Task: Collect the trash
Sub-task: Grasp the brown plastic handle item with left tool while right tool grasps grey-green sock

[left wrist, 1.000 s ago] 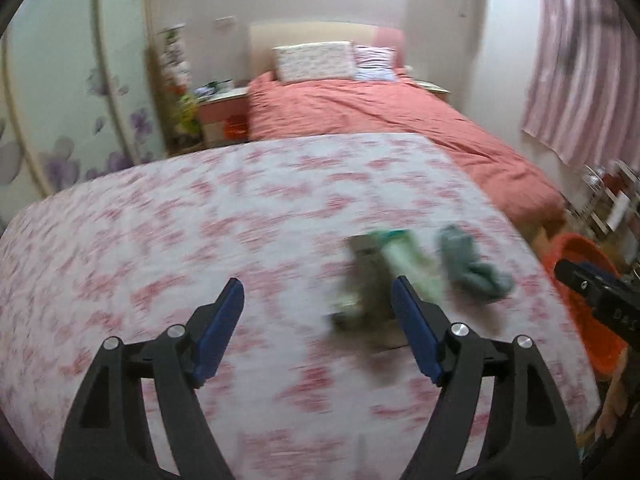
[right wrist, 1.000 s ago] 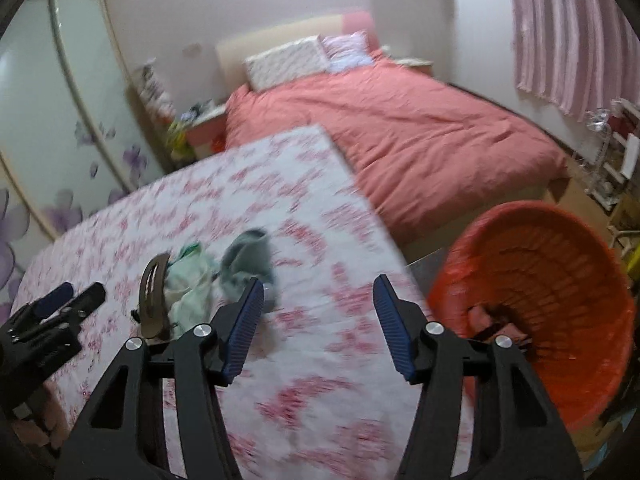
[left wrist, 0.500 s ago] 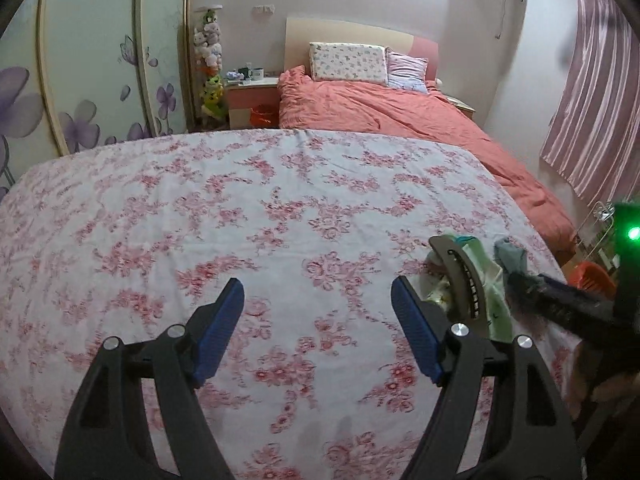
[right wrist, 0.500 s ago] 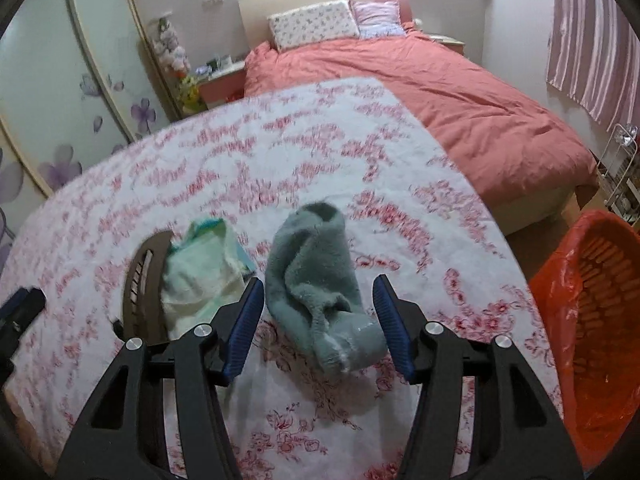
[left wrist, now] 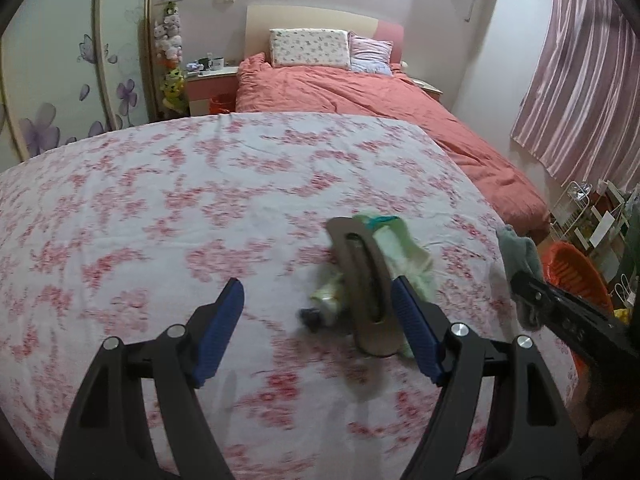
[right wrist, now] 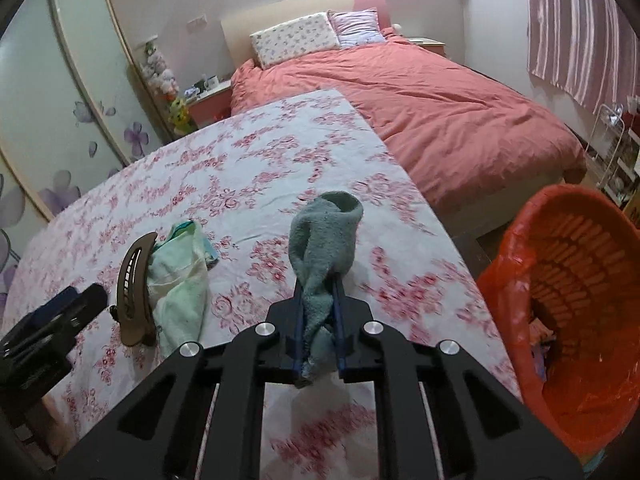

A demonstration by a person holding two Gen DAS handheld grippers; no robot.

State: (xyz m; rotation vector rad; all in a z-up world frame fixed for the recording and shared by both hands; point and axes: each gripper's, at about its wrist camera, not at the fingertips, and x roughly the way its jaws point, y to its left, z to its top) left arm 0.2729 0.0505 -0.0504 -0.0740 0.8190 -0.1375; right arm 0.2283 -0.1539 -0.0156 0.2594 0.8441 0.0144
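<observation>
My right gripper (right wrist: 318, 312) is shut on a grey-green fuzzy sock (right wrist: 326, 240) and holds it just above the floral sheet (right wrist: 248, 168); the sock also shows in the left wrist view (left wrist: 518, 252). A brown hair clip (right wrist: 134, 280) lies against a pale green cloth (right wrist: 180, 276) to its left. In the left wrist view my left gripper (left wrist: 320, 332) is open, with the hair clip (left wrist: 366, 292) and green cloth (left wrist: 404, 252) just ahead of its right finger. An orange basket (right wrist: 568, 320) stands beside the bed at right.
A second bed with a salmon duvet (right wrist: 440, 108) and pillows lies beyond. A wardrobe with flower decals (right wrist: 60, 100) is at left, a nightstand (left wrist: 208, 88) at the back, a wire rack (left wrist: 580, 220) and pink curtains (left wrist: 580, 80) at right.
My right gripper has closed on the grey-green sock and lifted it. My left gripper has swung right, bringing the hair clip and green cloth in front of its right finger.
</observation>
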